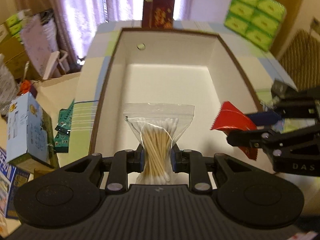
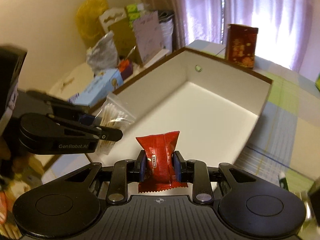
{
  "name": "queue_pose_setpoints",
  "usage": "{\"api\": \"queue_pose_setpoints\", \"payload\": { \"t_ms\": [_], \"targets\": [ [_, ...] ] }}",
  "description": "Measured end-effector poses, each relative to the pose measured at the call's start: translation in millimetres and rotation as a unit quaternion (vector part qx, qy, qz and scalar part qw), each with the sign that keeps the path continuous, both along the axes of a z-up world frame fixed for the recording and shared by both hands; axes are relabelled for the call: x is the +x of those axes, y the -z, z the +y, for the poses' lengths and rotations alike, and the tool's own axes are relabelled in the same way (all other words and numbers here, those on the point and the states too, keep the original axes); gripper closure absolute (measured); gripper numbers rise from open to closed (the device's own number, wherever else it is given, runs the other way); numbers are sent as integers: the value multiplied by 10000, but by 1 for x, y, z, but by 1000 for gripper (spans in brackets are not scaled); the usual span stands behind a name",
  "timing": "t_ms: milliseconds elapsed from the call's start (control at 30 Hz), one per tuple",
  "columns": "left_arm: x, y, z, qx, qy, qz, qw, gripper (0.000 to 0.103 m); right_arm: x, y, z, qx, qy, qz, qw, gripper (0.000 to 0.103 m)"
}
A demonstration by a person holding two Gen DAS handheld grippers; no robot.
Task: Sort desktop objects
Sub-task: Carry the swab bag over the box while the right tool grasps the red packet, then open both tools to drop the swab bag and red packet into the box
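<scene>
Left wrist view: the left gripper [image 1: 157,157] pinches a clear bag of cotton swabs [image 1: 159,138] at its waist, held over the near end of the white box [image 1: 112,64]. The right gripper [image 2: 160,167] is clamped on a red snack packet [image 2: 161,156], also above the box. Both are narrow grips on slippery film, so either item could slide out crooked. The two grippers are near each other and might collide.
</scene>
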State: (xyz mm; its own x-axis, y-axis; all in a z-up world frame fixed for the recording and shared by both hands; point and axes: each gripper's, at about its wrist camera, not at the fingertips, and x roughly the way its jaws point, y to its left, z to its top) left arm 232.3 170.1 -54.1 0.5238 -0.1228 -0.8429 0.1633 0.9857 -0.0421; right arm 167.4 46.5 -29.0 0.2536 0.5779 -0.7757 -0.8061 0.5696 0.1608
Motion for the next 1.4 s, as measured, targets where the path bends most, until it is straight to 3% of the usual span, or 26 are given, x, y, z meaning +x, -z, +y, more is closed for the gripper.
{"api": "queue_pose_setpoints", "payload": {
  "t_ms": [200, 533, 633, 667, 700, 767, 1167, 1400],
  "targets": [
    [14, 23, 1, 151, 652, 613, 9959, 83, 8, 24, 20, -503, -413, 168, 9977, 78],
    [24, 44, -7, 373, 1256, 1043, 9859, 82, 21, 48, 32, -982, -703, 498, 9914, 78],
    [25, 45, -6, 419, 1321, 1043, 9848, 71, 25, 50, 33, -1017, -778, 506, 9905, 77],
    [26, 43, -7, 449, 1327, 1015, 9849, 61, 26, 49, 34, -1013, -777, 494, 9906, 70],
    [26, 42, -7, 493, 1344, 984, 9848, 54, 26, 48, 33, -1013, -787, 455, 9907, 50],
    [29, 37, -8, 483, 1413, 962, 9841, 49, 24, 44, 30, -966, -797, 257, 9918, 24],
    [27, 24, -14, 682, 1355, 731, 9857, 17, 21, 31, 21, -910, -755, -102, 9929, 4],
    [27, 11, -14, 797, 1191, 565, 9881, 10, 18, 20, 14, -784, -737, -268, 9938, 2]
  ]
}}
